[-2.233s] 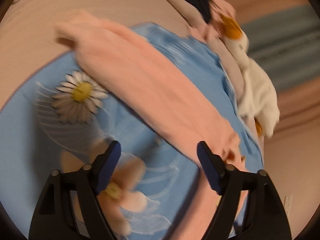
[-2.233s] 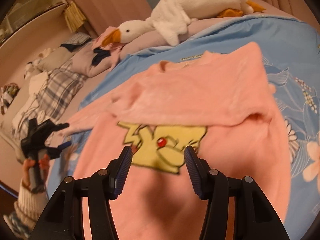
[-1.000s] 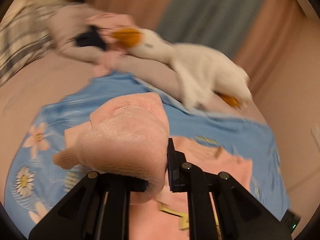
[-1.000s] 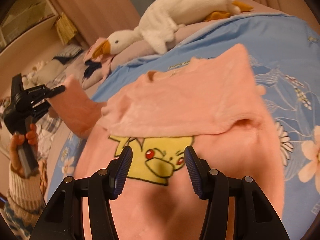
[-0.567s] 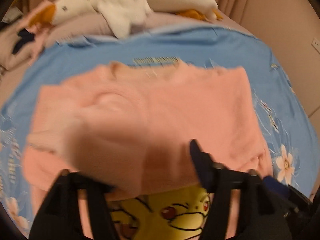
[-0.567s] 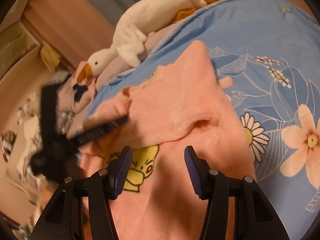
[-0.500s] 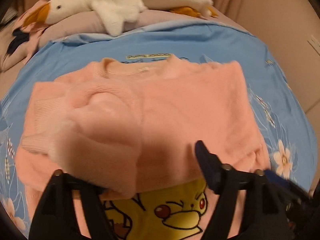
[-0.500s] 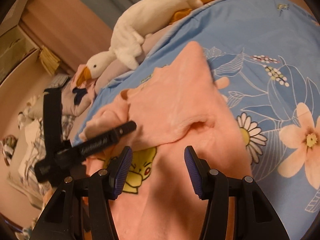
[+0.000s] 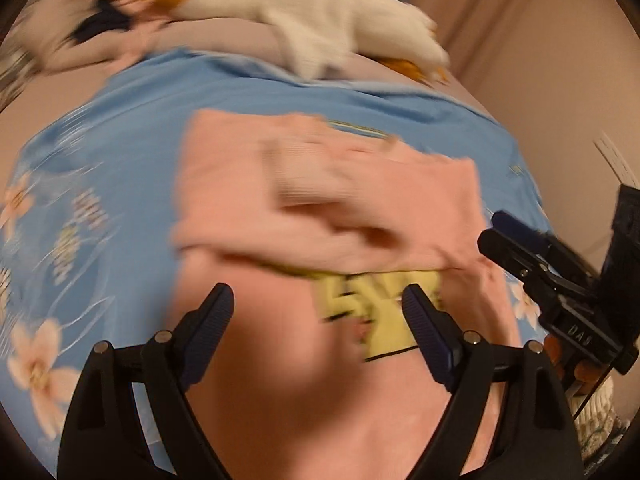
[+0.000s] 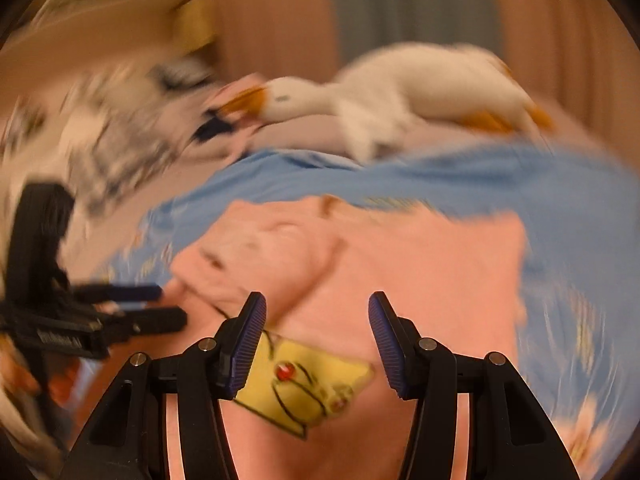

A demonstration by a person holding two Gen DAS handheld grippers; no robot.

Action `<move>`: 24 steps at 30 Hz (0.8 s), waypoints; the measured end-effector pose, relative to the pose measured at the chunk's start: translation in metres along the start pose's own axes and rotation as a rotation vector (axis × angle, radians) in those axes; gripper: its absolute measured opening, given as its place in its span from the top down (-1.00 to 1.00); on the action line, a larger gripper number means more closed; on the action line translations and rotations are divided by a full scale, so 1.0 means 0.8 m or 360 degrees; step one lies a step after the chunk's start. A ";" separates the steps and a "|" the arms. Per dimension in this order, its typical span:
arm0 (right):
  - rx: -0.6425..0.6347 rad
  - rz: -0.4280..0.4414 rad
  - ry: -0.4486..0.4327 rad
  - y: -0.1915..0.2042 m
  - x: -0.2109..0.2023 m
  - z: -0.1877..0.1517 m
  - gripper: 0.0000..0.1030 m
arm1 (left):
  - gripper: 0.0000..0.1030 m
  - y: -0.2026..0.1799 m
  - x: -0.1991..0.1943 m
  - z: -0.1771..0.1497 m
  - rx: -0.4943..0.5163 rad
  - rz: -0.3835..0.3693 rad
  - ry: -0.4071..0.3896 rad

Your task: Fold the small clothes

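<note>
A pink sweater (image 9: 280, 380) with a yellow cartoon print (image 9: 384, 312) lies flat on the blue floral bedspread (image 9: 100, 168). Both sleeves are folded across its chest (image 9: 320, 200). My left gripper (image 9: 318, 316) is open and empty, just above the sweater's lower front. My right gripper (image 10: 316, 332) is open and empty over the print (image 10: 308, 384); the sweater (image 10: 420, 272) fills that view's middle. Each gripper shows in the other's view: the right one in the left wrist view (image 9: 520, 244), the left one in the right wrist view (image 10: 152, 304). Both views are motion-blurred.
A white plush goose (image 9: 320, 20) lies along the pillows at the bed's head, also in the right wrist view (image 10: 392, 92). Checked bedding and clothes (image 10: 112, 140) are piled at the far left. A wall (image 9: 560, 80) runs close on the bed's right side.
My left gripper carried the left sleeve over the chest, let it go and opened, then pulled back toward the hem. My right gripper swung round to face the sweater squarely, still open.
</note>
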State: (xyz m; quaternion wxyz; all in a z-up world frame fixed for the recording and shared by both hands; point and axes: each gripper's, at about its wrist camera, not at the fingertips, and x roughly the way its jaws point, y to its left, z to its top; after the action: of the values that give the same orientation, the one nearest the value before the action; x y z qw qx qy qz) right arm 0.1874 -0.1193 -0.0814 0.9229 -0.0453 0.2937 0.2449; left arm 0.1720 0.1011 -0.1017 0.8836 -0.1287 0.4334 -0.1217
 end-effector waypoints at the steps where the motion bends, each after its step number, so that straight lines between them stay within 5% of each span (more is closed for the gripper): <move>1: -0.0099 -0.0001 -0.0008 0.015 0.008 0.006 -0.04 | -0.67 0.014 -0.005 -0.003 -0.0058 0.0020 -0.0009; 9: -0.0606 -0.0033 0.0198 0.094 0.115 0.033 -0.02 | -0.67 0.052 -0.018 -0.009 -0.0229 0.0011 -0.0034; 11: -0.0612 -0.0144 0.0290 0.090 0.142 0.033 0.57 | -0.67 0.058 -0.019 -0.010 -0.0247 0.0004 -0.0034; 14: -0.0332 -0.0120 0.0262 0.052 0.141 0.037 0.73 | -0.67 0.060 -0.017 -0.011 -0.0250 -0.0012 -0.0024; 21: 0.0687 0.0013 -0.0116 -0.099 0.051 -0.002 0.73 | -0.67 0.059 -0.009 -0.017 -0.0252 -0.0030 0.0001; 24: 0.0917 -0.0010 0.0094 -0.141 0.069 -0.047 0.56 | -0.67 0.056 -0.004 -0.018 -0.0252 -0.0038 0.0018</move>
State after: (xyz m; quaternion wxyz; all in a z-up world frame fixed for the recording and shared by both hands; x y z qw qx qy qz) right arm 0.2607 -0.2035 -0.1505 0.8895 0.2106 0.3779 0.1472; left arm 0.1633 0.1421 -0.1226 0.8667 -0.2028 0.4451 -0.0983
